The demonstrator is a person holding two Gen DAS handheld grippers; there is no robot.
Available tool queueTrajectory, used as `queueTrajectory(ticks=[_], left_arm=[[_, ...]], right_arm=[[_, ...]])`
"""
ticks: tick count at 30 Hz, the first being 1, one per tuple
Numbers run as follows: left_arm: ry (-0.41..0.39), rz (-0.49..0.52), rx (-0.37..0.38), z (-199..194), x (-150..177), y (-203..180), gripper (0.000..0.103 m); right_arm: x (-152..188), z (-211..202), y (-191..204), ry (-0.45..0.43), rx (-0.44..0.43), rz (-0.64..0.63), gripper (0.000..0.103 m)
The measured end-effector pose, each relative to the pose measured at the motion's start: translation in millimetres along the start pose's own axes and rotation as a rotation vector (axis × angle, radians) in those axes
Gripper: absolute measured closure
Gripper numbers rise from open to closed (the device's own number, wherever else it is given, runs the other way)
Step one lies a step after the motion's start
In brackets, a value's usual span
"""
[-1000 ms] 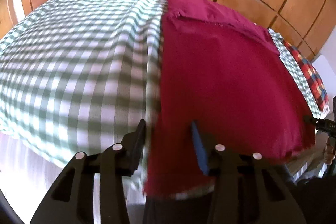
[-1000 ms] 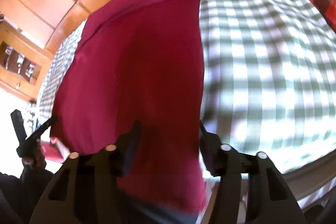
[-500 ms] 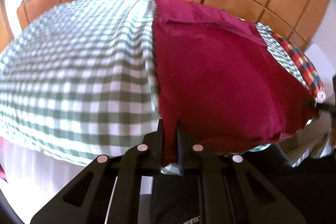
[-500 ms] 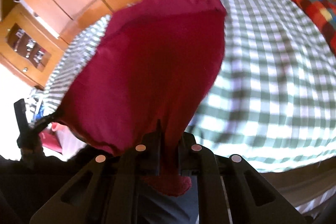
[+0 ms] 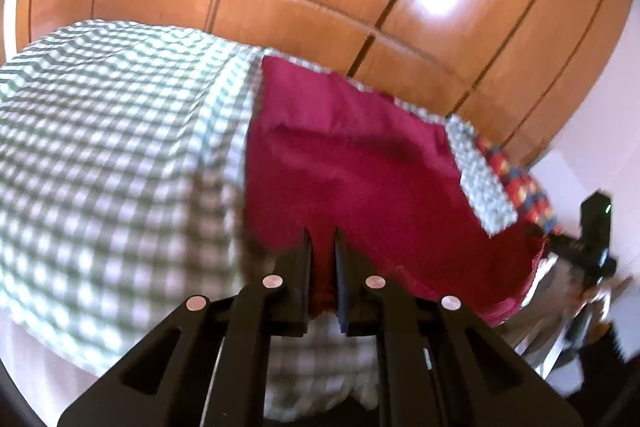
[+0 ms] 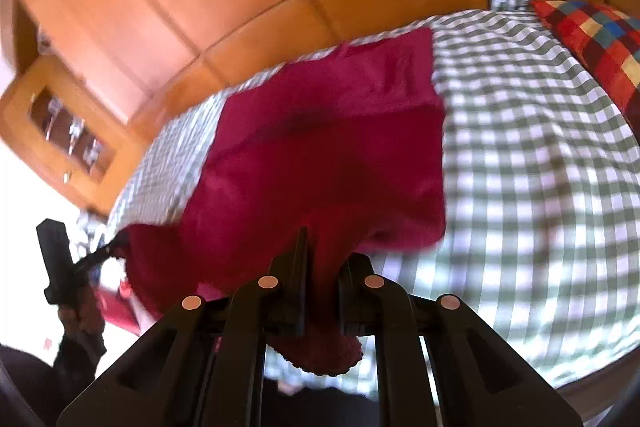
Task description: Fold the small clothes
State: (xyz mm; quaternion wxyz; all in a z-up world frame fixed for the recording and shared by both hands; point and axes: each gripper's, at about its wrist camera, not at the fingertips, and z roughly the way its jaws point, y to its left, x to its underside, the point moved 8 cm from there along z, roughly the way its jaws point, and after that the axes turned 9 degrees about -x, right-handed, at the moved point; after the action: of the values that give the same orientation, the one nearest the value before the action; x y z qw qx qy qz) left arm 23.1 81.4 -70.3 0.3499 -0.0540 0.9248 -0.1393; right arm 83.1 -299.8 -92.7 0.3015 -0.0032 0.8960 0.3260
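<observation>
Legible text, labels, brands, numbers, signs: none in either wrist view; motion blur over both frames, no lettering discernible on any surface

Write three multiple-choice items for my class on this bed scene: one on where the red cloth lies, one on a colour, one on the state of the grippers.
1. Where is the far end of the cloth?
A. on the bed
B. on the floor
C. in a drawer

2. What colour are the checks of the bedsheet?
A. blue and yellow
B. green and white
C. black and red

3. How do the left gripper and right gripper stand?
A. both wide open
B. only the left shut
C. both shut on the cloth

Key: 1 A, it lies flat on the sheet; 2 B, green and white squares show in both views; 3 C, red fabric is pinched between each pair of fingers.
</observation>
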Motion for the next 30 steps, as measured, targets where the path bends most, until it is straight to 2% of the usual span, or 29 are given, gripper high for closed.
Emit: queueTrajectory(ticks=[4,10,11,12,14,16,18,20,22,25,27,29,30], left_arm=[[-0.011,-0.023,-0.006,40,-44,-5,0.094],[0.017,-0.056,-0.066,105,-93,1,0.092],[0.034,-0.066,-0.079,116,-99,3,0.085],[0.039,-0.085,-0.097,123,-104,6,0.063],[0.000,-0.127,-0.137,126,-113,15,0.044],[-0.006,-0.142,-0.126,124,-113,21,0.044],[0.007,-0.154,-0.117,123,-102,31,0.044],[0.037,-0.118,-0.119,122,-82,39,0.044],[0.059,-0.087,-0.123,123,-62,44,0.046],[0.113,-0.050,-0.107,122,-23,44,0.053],[0.132,-0.028,-0.115,125,-10,41,0.065],[0.123,-0.002,-0.127,126,-9,35,0.074],[0.115,0.010,-0.138,126,-11,32,0.079]], right_arm=[[-35,28,-26,-0.009,0.046,0.065,0.093],[-75,70,-59,0.003,0.098,0.123,0.092],[-77,73,-61,0.004,0.093,0.134,0.086],[-79,75,-63,0.004,0.086,0.146,0.080],[-83,72,-60,-0.013,0.045,0.153,0.045],[-83,56,-55,-0.058,0.024,0.138,0.024],[-77,41,-52,-0.075,0.007,0.124,0.024],[-61,26,-56,-0.067,0.014,0.116,0.024],[-41,20,-61,-0.039,0.055,0.093,0.024],[-8,32,-75,0.036,0.124,0.077,0.024],[0,43,-81,0.051,0.132,0.091,0.033],[-2,56,-85,0.035,0.116,0.124,0.054],[-4,61,-85,0.028,0.108,0.134,0.060]])
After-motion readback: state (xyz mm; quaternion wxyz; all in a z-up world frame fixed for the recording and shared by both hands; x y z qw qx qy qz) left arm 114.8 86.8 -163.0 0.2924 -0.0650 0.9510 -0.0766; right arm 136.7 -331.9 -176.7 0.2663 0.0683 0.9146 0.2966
